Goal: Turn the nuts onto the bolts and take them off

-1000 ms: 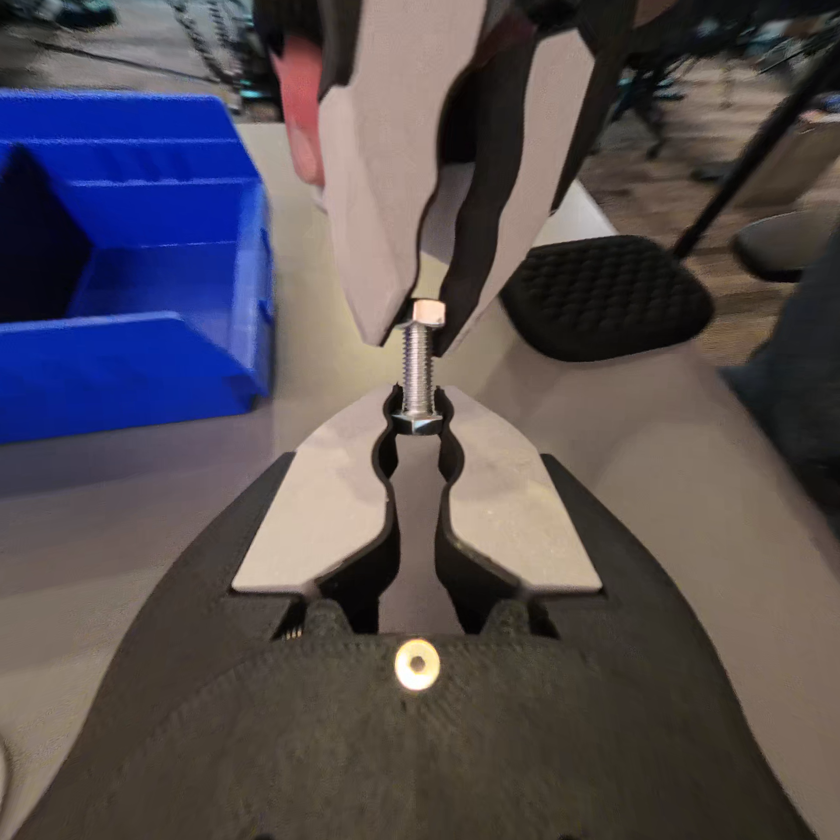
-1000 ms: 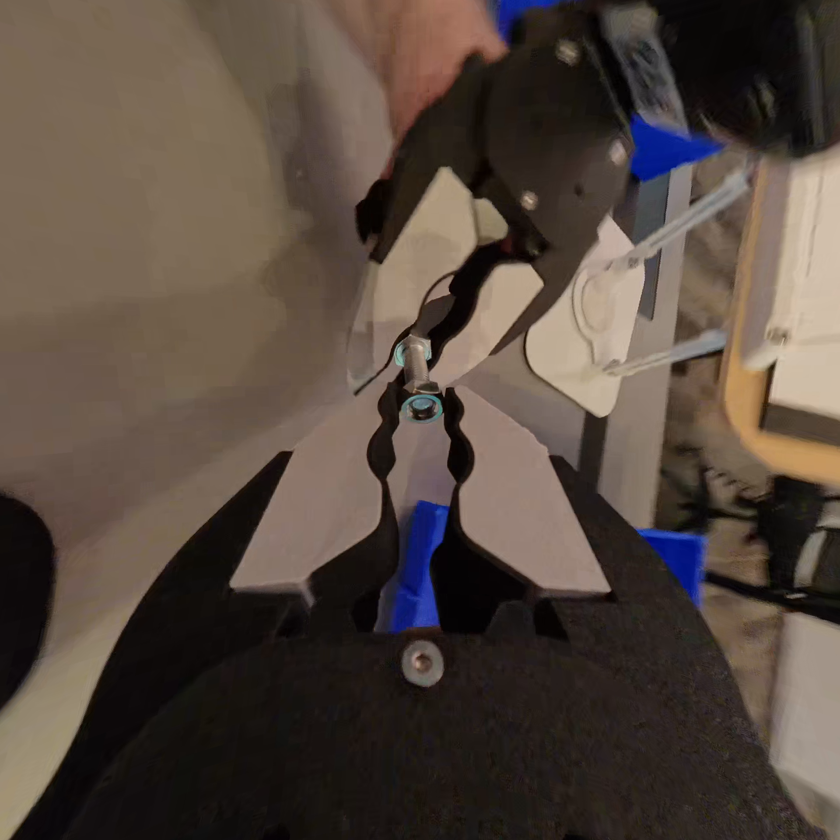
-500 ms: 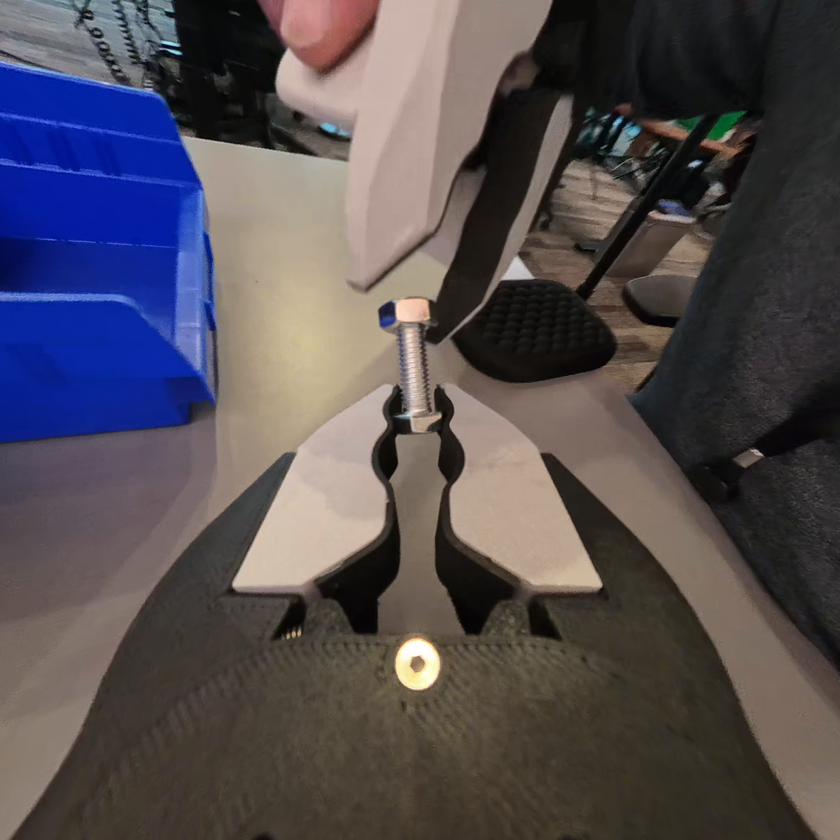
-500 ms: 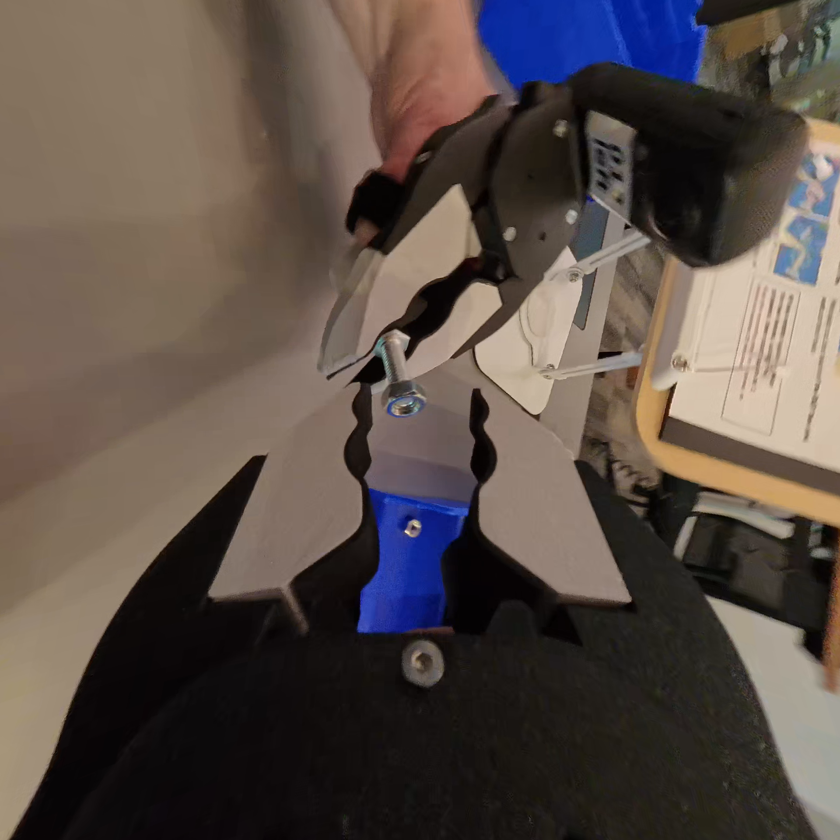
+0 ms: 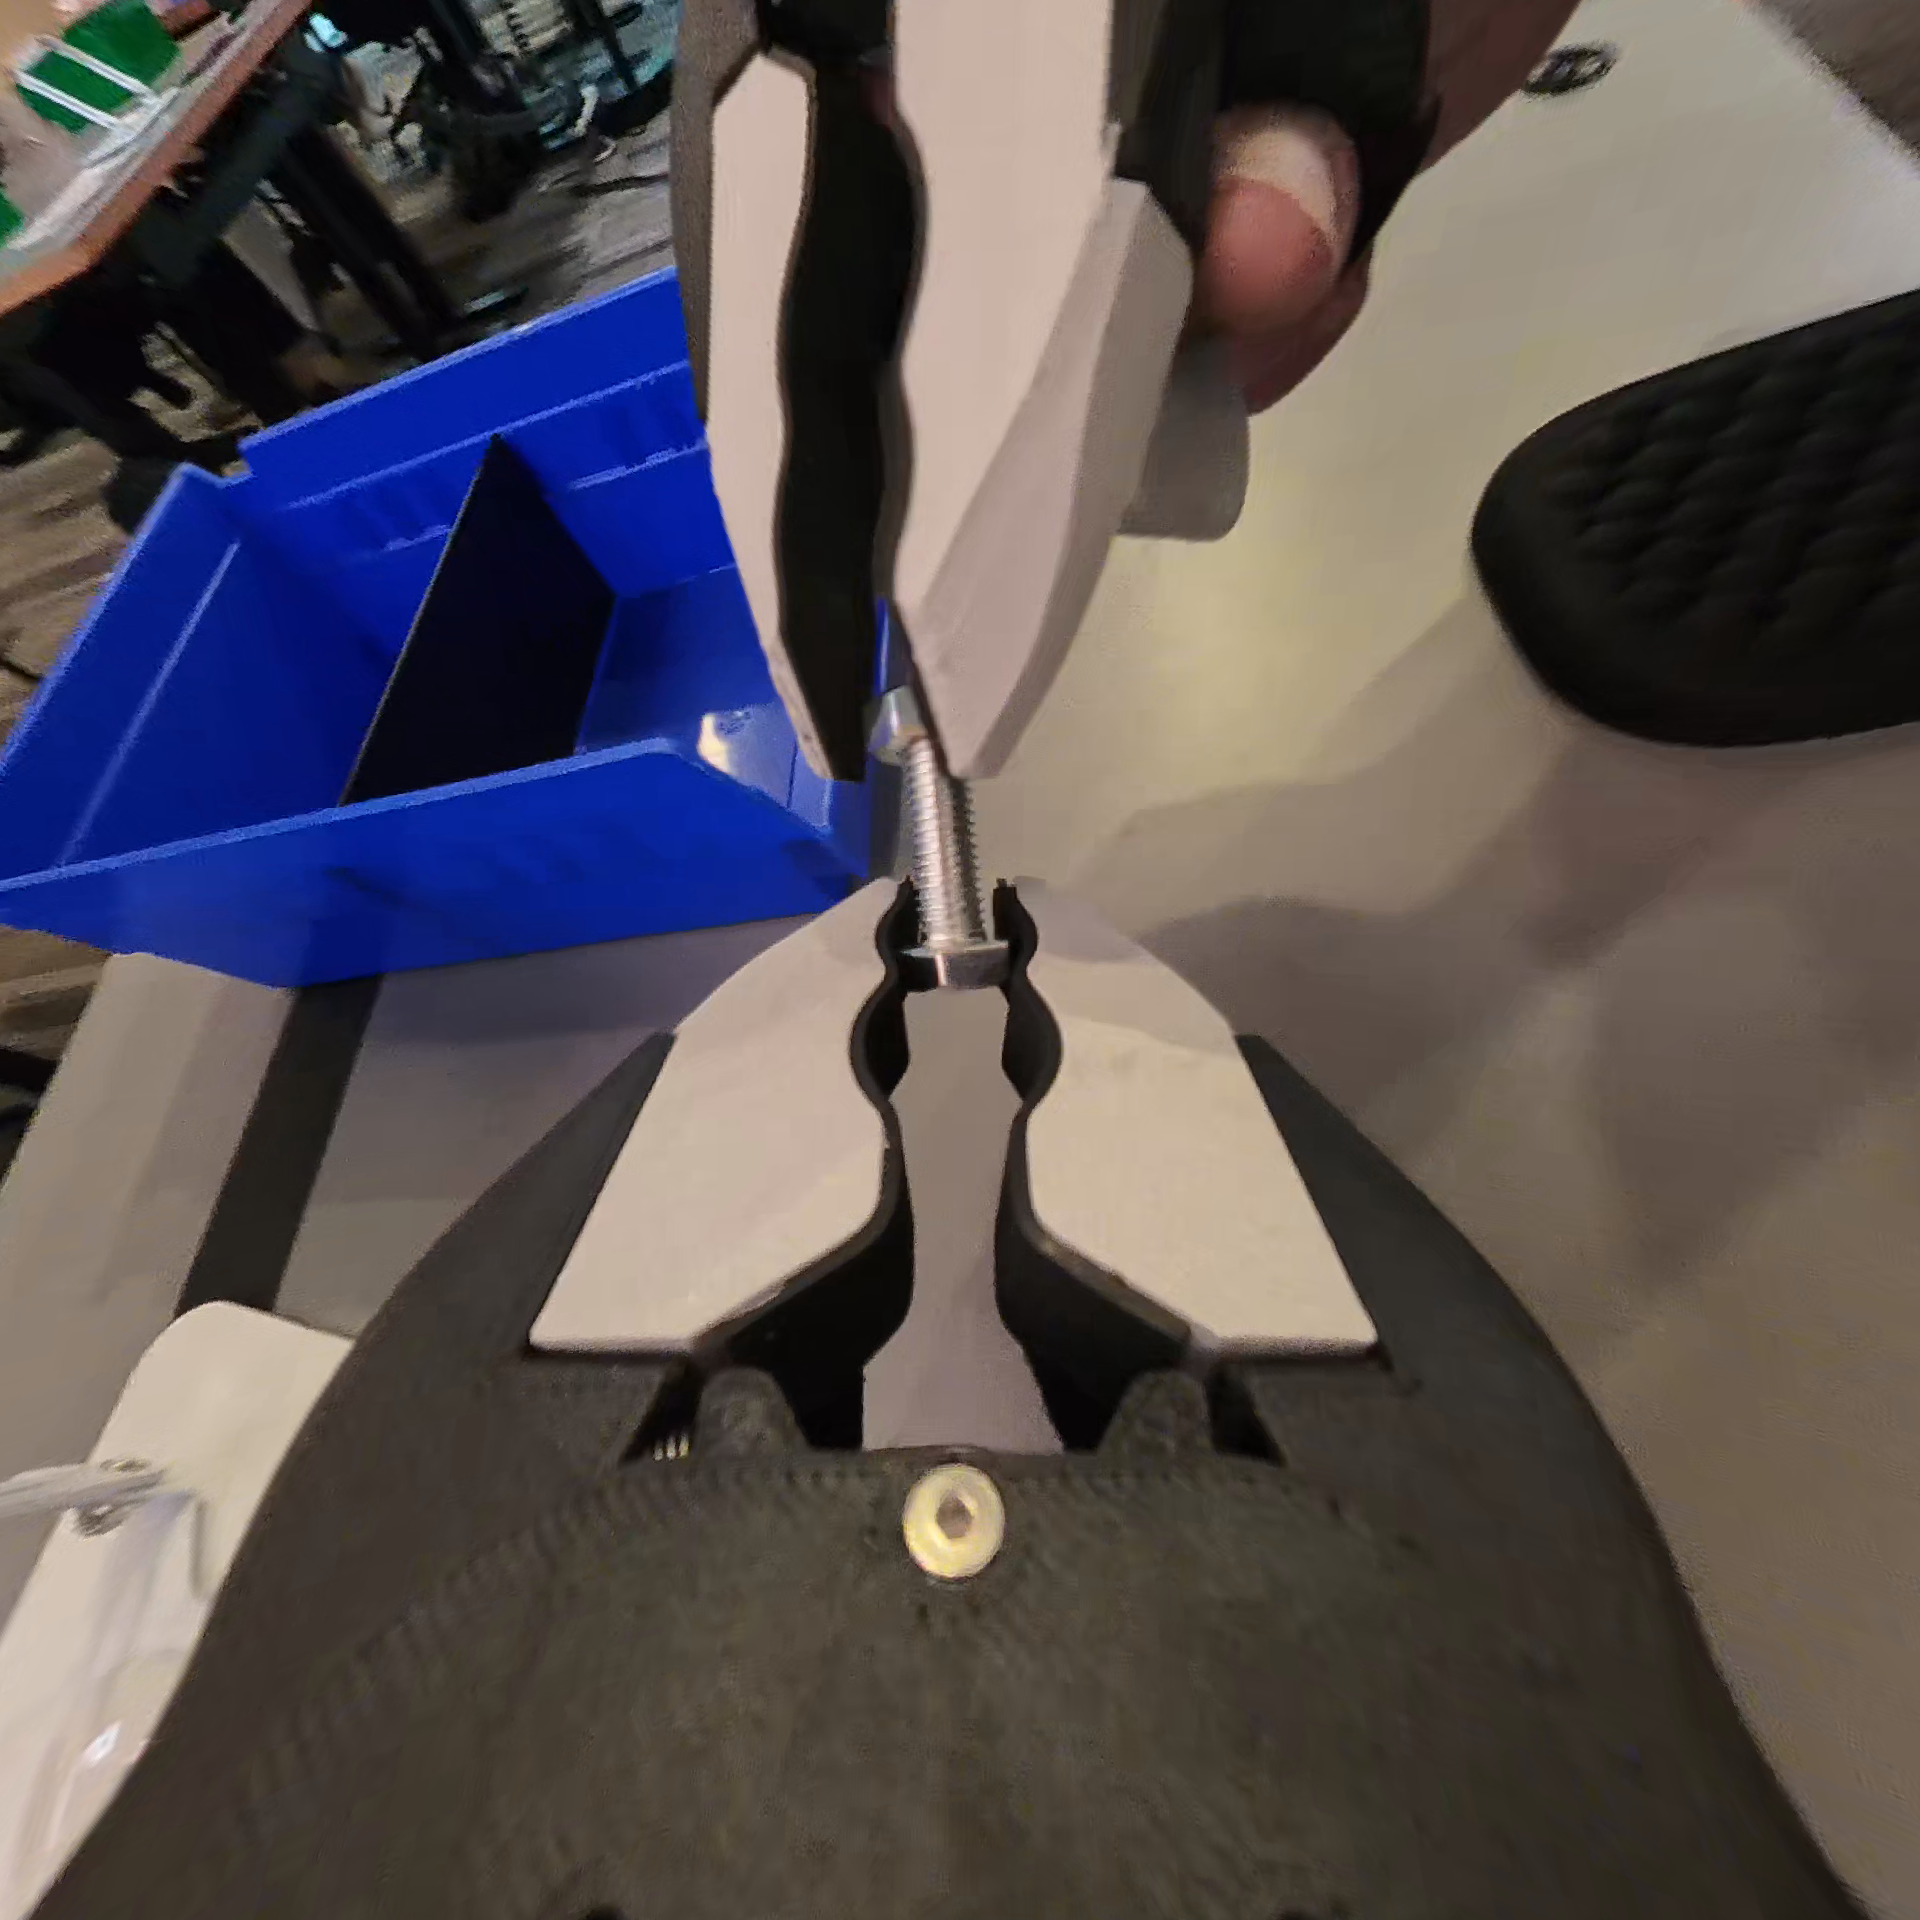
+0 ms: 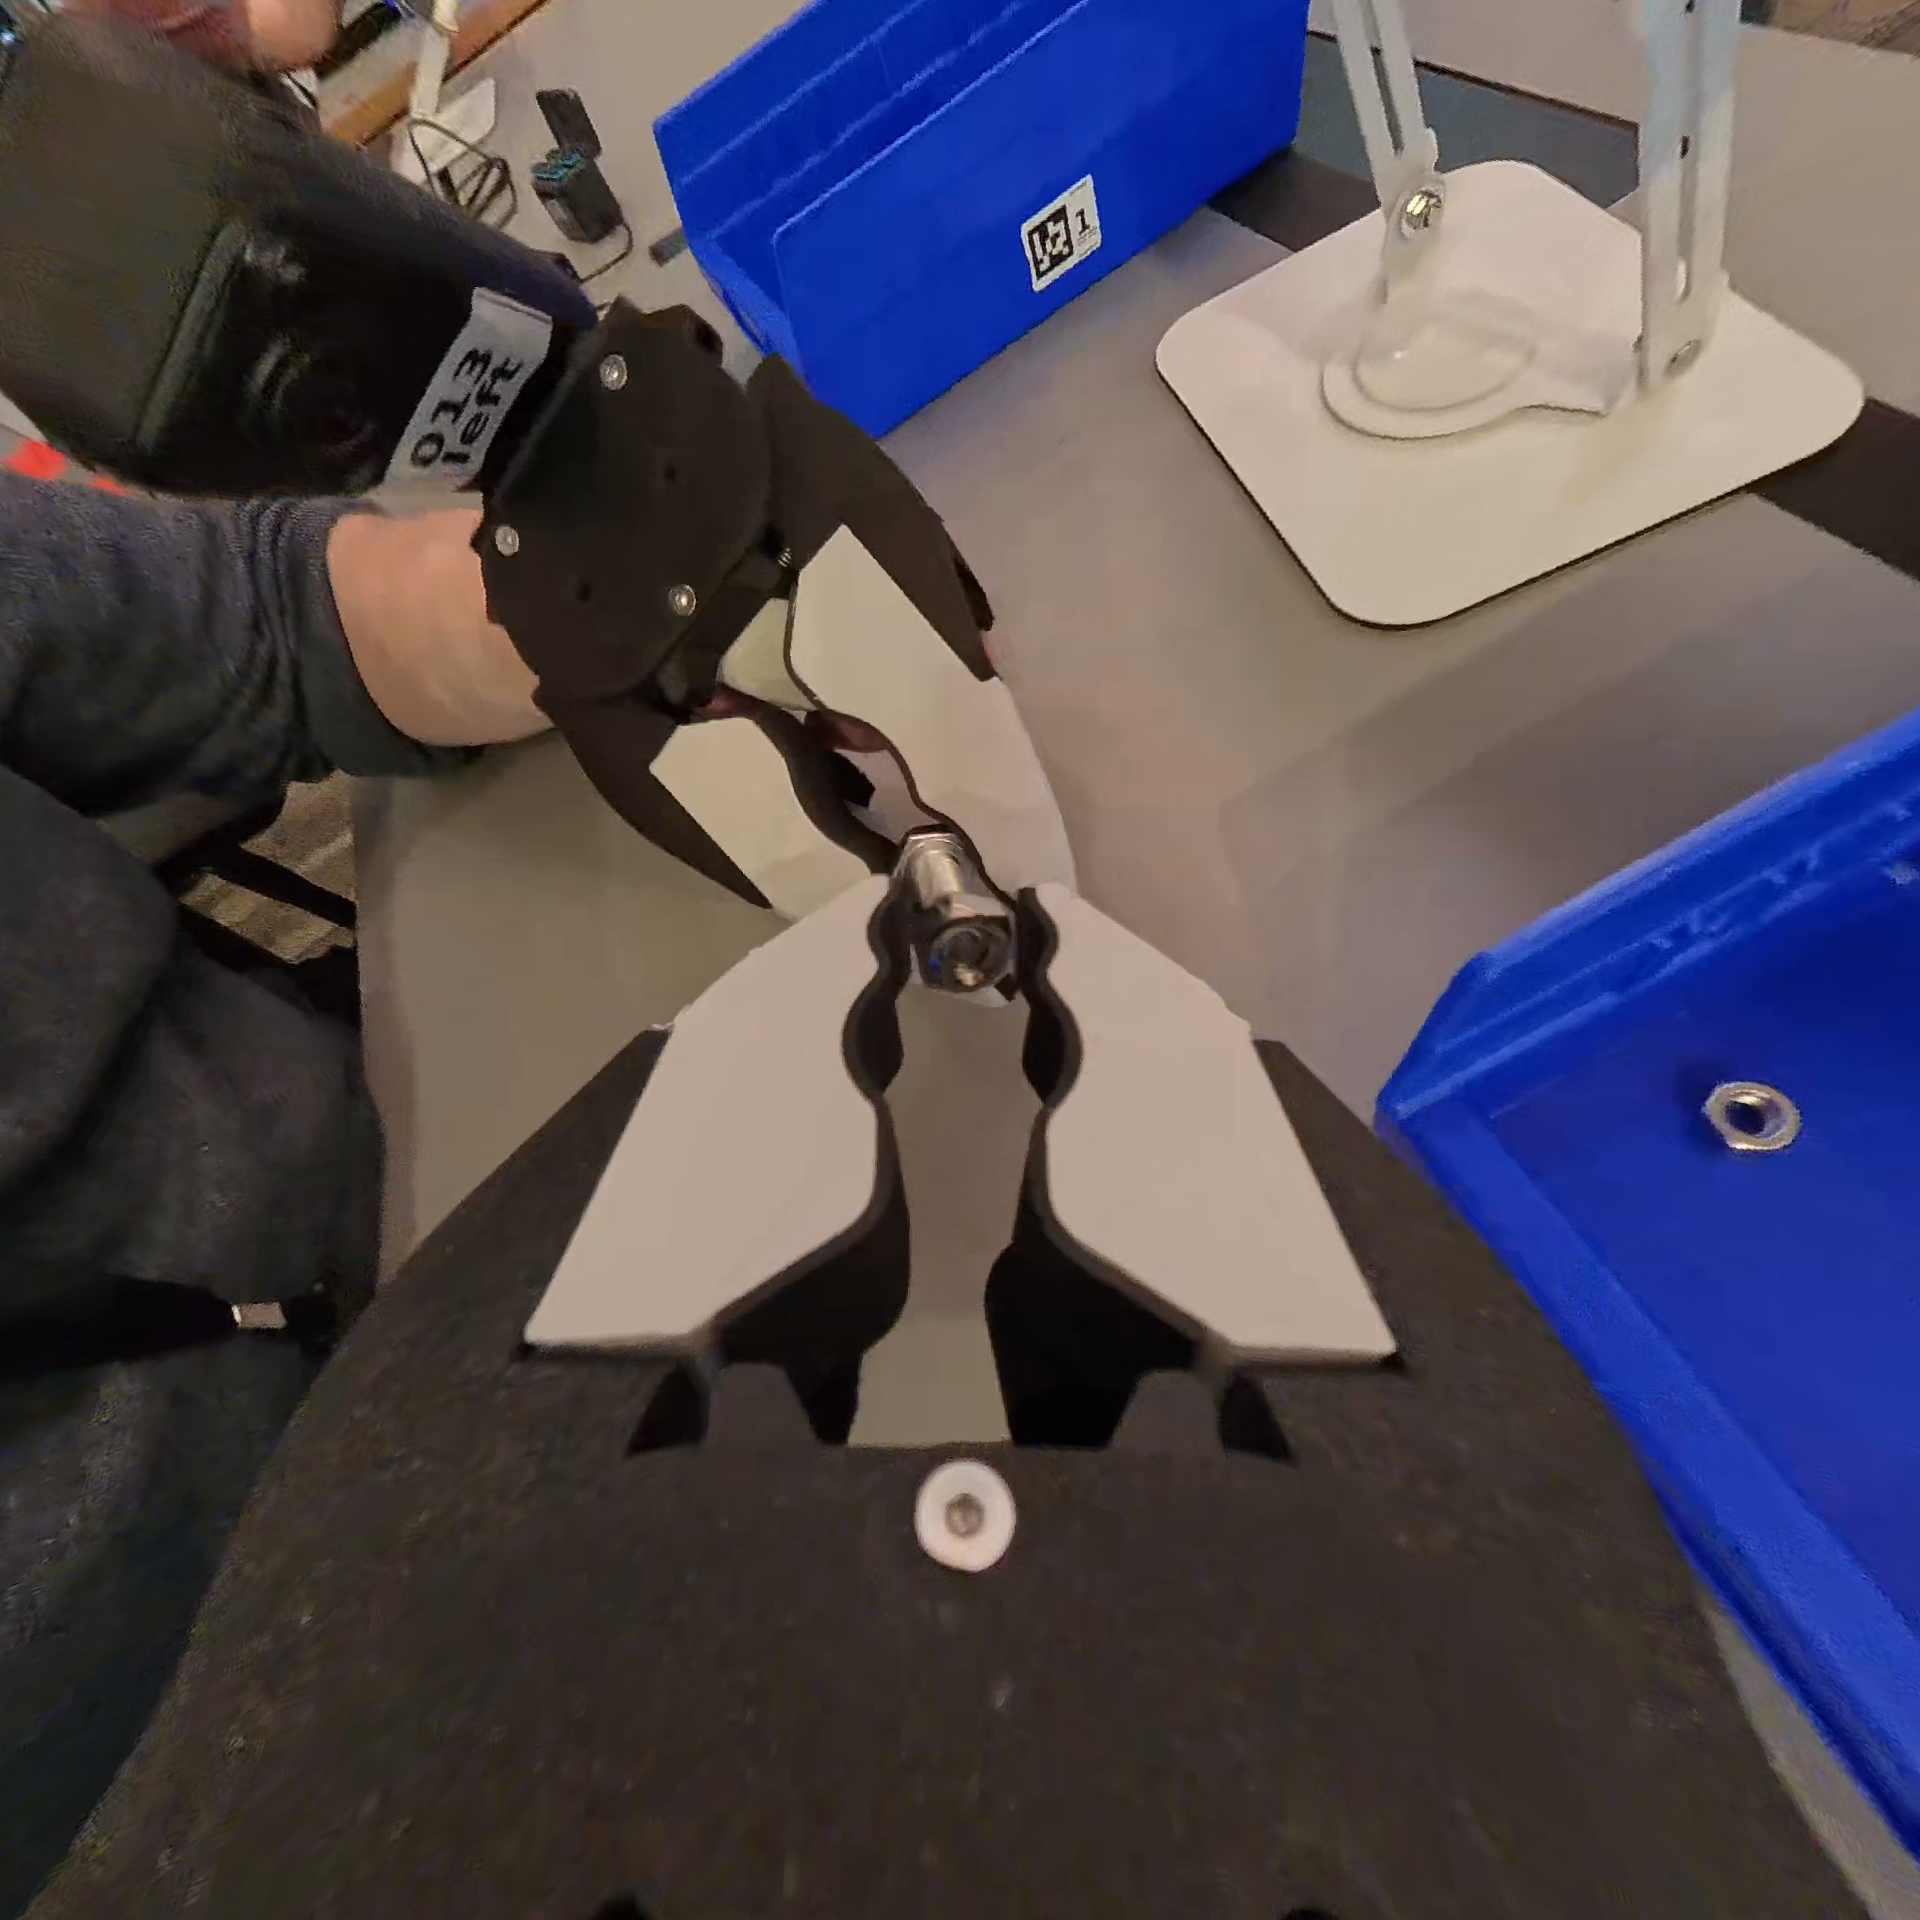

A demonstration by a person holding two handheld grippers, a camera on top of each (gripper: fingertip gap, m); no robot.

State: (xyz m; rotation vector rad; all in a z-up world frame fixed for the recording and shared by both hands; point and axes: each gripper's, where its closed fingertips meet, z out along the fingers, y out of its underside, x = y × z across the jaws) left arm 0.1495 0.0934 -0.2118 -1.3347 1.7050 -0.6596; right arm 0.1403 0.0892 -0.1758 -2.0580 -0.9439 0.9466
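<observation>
A silver bolt (image 5: 940,842) stands between the two grippers above a grey table (image 5: 1351,831). My left gripper (image 5: 954,904) is shut on the bolt's hex head. My right gripper (image 5: 899,758) comes down from above and is shut on the nut (image 5: 891,717) at the bolt's far end. In the right wrist view my right gripper (image 6: 961,914) holds the nut (image 6: 961,951) end-on. There the bolt (image 6: 925,857) runs away into the left gripper (image 6: 904,831), held in a hand with a dark sleeve.
A blue bin (image 5: 416,831) with a dark divider stands at the left. A second blue bin (image 6: 1558,1299) at the right holds a loose nut (image 6: 1751,1117). A third blue bin (image 6: 935,208) and a white stand base (image 6: 1507,468) stand behind. A black pad (image 5: 1714,520) lies at the right. Left and right tips are no more than a few centimetres apart.
Half a second ago the right gripper was open and off the nut. It now grips the nut again from a new angle. The left gripper has kept hold of the bolt head.
</observation>
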